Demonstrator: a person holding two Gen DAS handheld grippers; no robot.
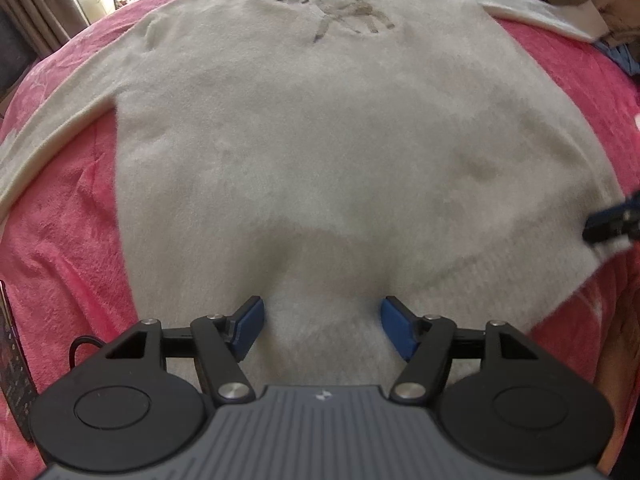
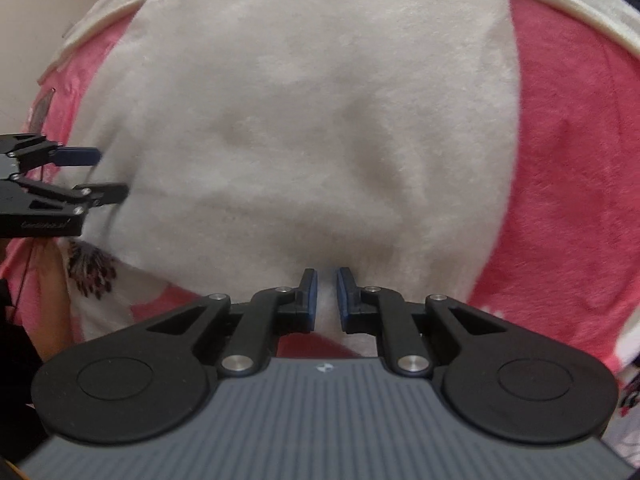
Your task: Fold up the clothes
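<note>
Sweater, cream and fuzzy, lies spread flat, front up, on a pink blanket, sleeves angled outward and hem toward both cameras. It looks soft, thick and limp, likely light but prone to sagging and bunching, so I judge the hem corners or side seams the best places to pinch. Left gripper hovers over the hem's left part with jaws spread wide, grasping nothing. Right gripper sits at the hem's right part, jaws nearly closed with a narrow gap; whether fabric is pinched, I cannot tell
</note>
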